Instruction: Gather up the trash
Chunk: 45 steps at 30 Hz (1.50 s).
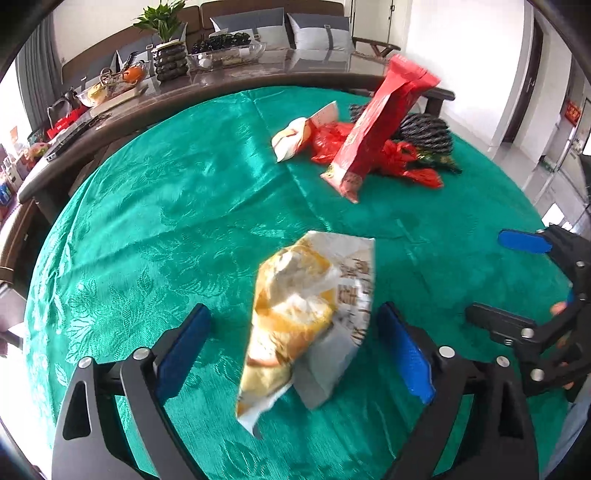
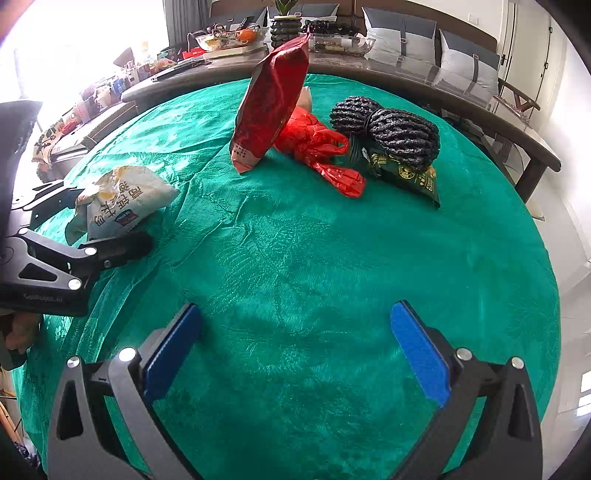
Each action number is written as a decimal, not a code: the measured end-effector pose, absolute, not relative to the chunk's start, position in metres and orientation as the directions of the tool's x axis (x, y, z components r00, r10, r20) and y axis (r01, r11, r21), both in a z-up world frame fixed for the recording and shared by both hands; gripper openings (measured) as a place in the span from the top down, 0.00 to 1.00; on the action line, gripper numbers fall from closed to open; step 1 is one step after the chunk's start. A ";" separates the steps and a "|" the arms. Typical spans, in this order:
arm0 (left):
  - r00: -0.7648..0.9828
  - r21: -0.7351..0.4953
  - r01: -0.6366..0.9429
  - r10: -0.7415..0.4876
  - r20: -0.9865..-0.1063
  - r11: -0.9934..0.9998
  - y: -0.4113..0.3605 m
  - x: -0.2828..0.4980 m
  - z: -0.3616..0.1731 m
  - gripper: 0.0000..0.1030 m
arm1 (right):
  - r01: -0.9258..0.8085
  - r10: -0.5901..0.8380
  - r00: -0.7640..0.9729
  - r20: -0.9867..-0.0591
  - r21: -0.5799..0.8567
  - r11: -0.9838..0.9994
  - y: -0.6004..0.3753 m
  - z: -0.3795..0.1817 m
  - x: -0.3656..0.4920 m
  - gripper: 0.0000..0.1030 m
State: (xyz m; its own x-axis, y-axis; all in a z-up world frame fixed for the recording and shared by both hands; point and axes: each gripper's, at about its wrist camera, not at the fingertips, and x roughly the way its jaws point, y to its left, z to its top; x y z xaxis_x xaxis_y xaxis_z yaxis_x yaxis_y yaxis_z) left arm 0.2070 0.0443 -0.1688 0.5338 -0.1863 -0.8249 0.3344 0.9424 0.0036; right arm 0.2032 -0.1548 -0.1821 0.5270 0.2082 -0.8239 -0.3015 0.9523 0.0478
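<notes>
Two tables fill the room: a round one under a green patterned tablecloth [image 2: 295, 258], and behind it a long dark table [image 1: 258, 79] carrying a potted plant [image 1: 164, 22], glass bowls and clutter, with a cushioned bench along the wall. Daylight floods in from the window side.

On the far half of the cloth sits a heap of trash: a tall red bag [image 2: 271, 107] standing tilted, a crumpled red plastic bag [image 2: 317, 147] against its base, a coil of dark rope [image 2: 391, 129] resting on a dark green packet [image 2: 410, 175], and a small white-and-orange wrapper [image 1: 295, 136] beside the heap.

Nearer, the left gripper [image 1: 295, 343] points steeply down with its blue pads spread wide; a white and yellow snack bag [image 1: 306, 317] lies between them, blurred, and neither pad presses on it. From the right wrist view the same bag sits at the cloth's left side, just beyond the left gripper's black fingers.

The right gripper [image 2: 295, 350] also tilts steeply down, jaws wide apart with nothing between them, over bare cloth. The middle of the table lies open between the grippers and the heap; the cloth's rim curves close on both sides.
</notes>
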 end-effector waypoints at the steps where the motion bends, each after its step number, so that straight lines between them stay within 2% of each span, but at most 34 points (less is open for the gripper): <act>1: 0.535 0.002 0.333 -0.187 -0.824 0.943 0.045 0.207 -0.168 0.08 | -0.302 0.208 0.527 -0.824 0.048 0.952 -0.155 -0.182 0.203 0.04; 5: 0.532 0.006 0.321 -0.175 -0.829 0.947 0.046 0.207 -0.170 0.05 | -0.301 0.216 0.526 -0.823 0.057 0.952 -0.155 -0.182 0.203 0.04; 8: 0.531 0.004 0.320 -0.176 -0.829 0.947 0.046 0.207 -0.171 0.05 | -0.288 0.281 0.528 -0.802 0.142 0.947 -0.168 -0.177 0.209 0.04; 12: 0.532 0.007 0.318 -0.172 -0.829 0.948 0.046 0.208 -0.171 0.04 | -0.117 0.204 0.592 -0.780 0.168 0.979 -0.218 -0.167 0.246 0.04; 15: 0.532 0.007 0.316 -0.171 -0.829 0.949 0.046 0.207 -0.171 0.04 | -0.153 0.168 0.634 -0.755 0.091 0.984 -0.228 -0.145 0.281 0.04; 21: 0.532 0.007 0.316 -0.172 -0.829 0.949 0.046 0.208 -0.171 0.04 | -0.331 0.138 0.554 -0.821 -0.065 0.941 -0.194 -0.132 0.356 0.07; 22: 0.532 0.007 0.316 -0.171 -0.829 0.949 0.046 0.208 -0.171 0.04 | -0.350 0.118 0.539 -0.834 -0.094 0.932 -0.190 -0.135 0.365 0.10; 24: 0.532 0.006 0.316 -0.172 -0.829 0.949 0.046 0.209 -0.171 0.04 | -0.375 0.085 0.483 -0.871 -0.118 0.920 -0.183 -0.143 0.381 0.26; 25: 0.531 0.004 0.315 -0.173 -0.829 0.949 0.046 0.210 -0.172 0.04 | -0.380 0.082 0.444 -0.892 -0.105 0.919 -0.182 -0.147 0.385 0.55; 28: 0.531 -0.001 0.314 -0.176 -0.829 0.949 0.048 0.211 -0.172 0.04 | -0.358 0.096 0.434 -0.896 -0.073 0.931 -0.186 -0.139 0.385 0.64; 30: 0.531 -0.001 0.314 -0.177 -0.829 0.949 0.048 0.211 -0.172 0.04 | -0.301 0.129 0.488 -0.863 -0.028 0.953 -0.198 -0.121 0.374 0.64; 34: 0.531 0.000 0.315 -0.176 -0.829 0.949 0.047 0.211 -0.172 0.04 | -0.174 0.222 0.545 -0.809 0.149 0.973 -0.231 -0.094 0.325 0.64; 38: 0.531 0.000 0.314 -0.176 -0.829 0.949 0.047 0.211 -0.172 0.04 | -0.162 0.238 0.533 -0.812 0.178 0.971 -0.231 -0.111 0.251 0.64; 42: 0.531 0.001 0.314 -0.175 -0.829 0.949 0.047 0.211 -0.172 0.04 | -0.192 0.313 0.510 -0.801 0.249 0.949 -0.203 -0.141 0.198 0.64; 45: 0.531 0.001 0.315 -0.175 -0.829 0.949 0.047 0.211 -0.172 0.04 | -0.235 0.290 0.542 -0.789 0.190 0.953 -0.177 -0.153 0.183 0.52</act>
